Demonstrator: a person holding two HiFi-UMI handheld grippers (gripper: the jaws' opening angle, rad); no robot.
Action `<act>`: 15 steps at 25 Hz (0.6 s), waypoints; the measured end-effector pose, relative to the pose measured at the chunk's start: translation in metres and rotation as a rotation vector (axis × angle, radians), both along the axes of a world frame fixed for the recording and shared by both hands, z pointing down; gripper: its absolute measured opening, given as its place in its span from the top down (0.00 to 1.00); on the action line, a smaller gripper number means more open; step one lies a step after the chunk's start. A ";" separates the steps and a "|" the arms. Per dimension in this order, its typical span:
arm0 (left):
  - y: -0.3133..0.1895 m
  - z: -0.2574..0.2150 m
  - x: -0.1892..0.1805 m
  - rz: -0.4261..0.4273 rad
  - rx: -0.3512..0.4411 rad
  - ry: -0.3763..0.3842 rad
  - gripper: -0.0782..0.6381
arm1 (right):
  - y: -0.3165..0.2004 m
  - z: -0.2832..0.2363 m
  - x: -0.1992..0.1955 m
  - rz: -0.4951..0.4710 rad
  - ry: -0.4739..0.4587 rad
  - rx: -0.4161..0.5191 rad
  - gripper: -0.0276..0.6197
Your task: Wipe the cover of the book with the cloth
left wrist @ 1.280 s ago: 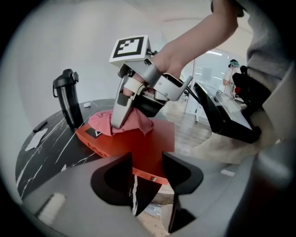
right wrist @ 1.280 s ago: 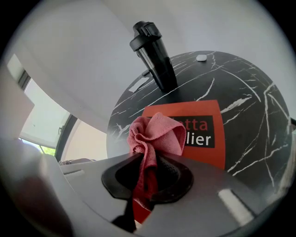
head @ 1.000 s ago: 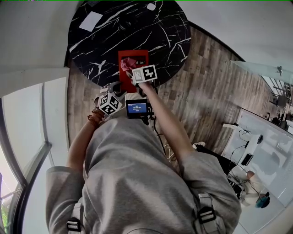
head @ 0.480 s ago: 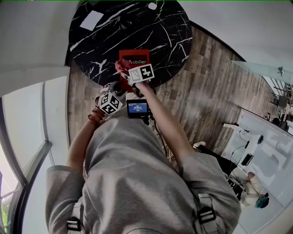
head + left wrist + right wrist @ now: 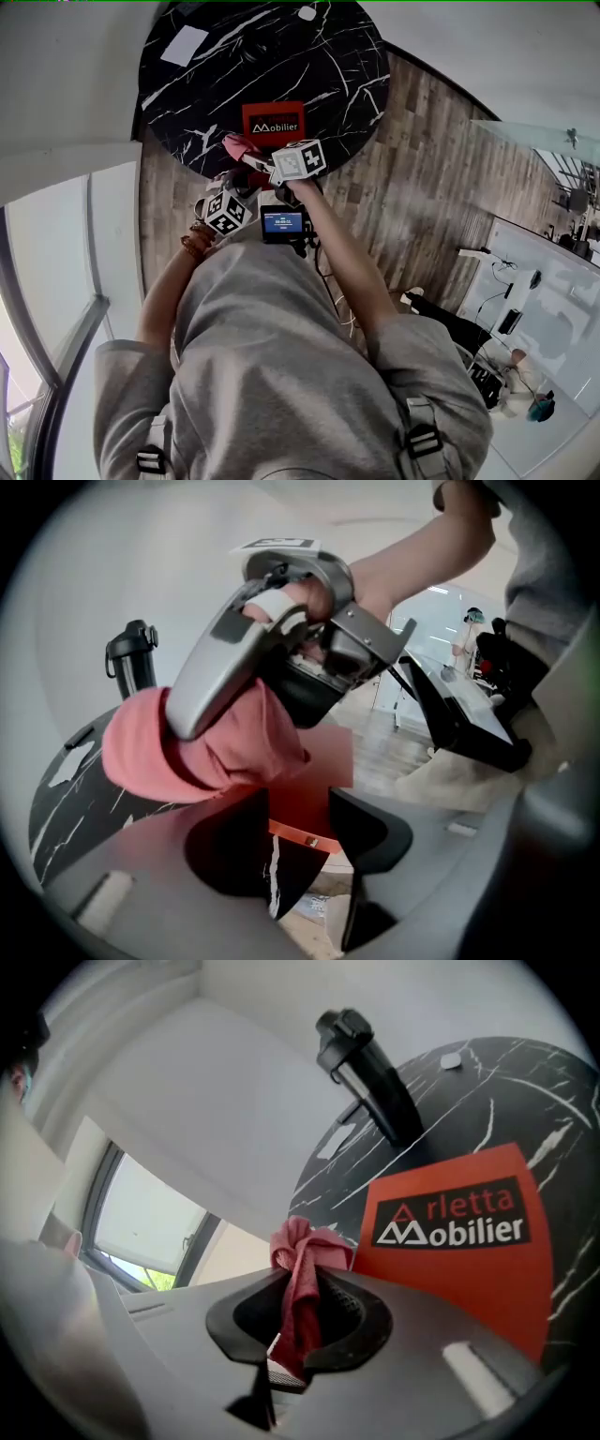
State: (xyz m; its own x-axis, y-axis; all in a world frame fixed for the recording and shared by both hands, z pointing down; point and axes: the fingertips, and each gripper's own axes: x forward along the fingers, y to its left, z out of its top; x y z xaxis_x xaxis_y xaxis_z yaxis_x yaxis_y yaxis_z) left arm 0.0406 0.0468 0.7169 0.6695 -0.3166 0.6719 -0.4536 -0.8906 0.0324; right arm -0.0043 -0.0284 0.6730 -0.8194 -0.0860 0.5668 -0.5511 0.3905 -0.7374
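A red book (image 5: 273, 121) printed "Mobilier" lies at the near edge of a round black marble table (image 5: 225, 66). My left gripper (image 5: 300, 841) is shut on the book's near end (image 5: 305, 803), which fills the gap between the jaws and overhangs the table edge. My right gripper (image 5: 300, 1326) is shut on a bunched pink cloth (image 5: 302, 1260). It hangs above the book's near left corner, and the cloth (image 5: 237, 145) sticks out past the book's left side. In the right gripper view the cover (image 5: 450, 1241) lies bare to the right of the cloth.
A black bottle (image 5: 370, 1077) stands on the table beyond the book. A white sheet (image 5: 185, 44) and a small white item (image 5: 307, 13) lie at the far rim. Wooden floor (image 5: 412, 187) surrounds the table, and a white ledge and window (image 5: 56, 216) run along the left.
My right gripper has lifted off the cover with the cloth and drawn back toward the book's near left corner, baring the printed title. The left gripper has not moved.
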 end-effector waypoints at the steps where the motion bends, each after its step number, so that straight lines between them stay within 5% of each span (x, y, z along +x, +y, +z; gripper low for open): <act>1: 0.000 0.000 0.000 0.001 0.000 0.001 0.62 | -0.007 -0.009 0.011 0.036 -0.017 0.020 0.86; 4: -0.001 0.000 0.001 0.007 0.003 0.000 0.62 | -0.029 -0.034 0.058 0.192 -0.005 0.095 0.86; 8: 0.000 -0.001 0.002 0.032 0.005 -0.016 0.62 | -0.041 -0.029 0.130 0.360 0.148 0.172 0.86; 15: 0.009 0.000 0.002 0.065 0.004 0.010 0.57 | -0.020 0.020 0.162 0.317 0.394 0.127 0.86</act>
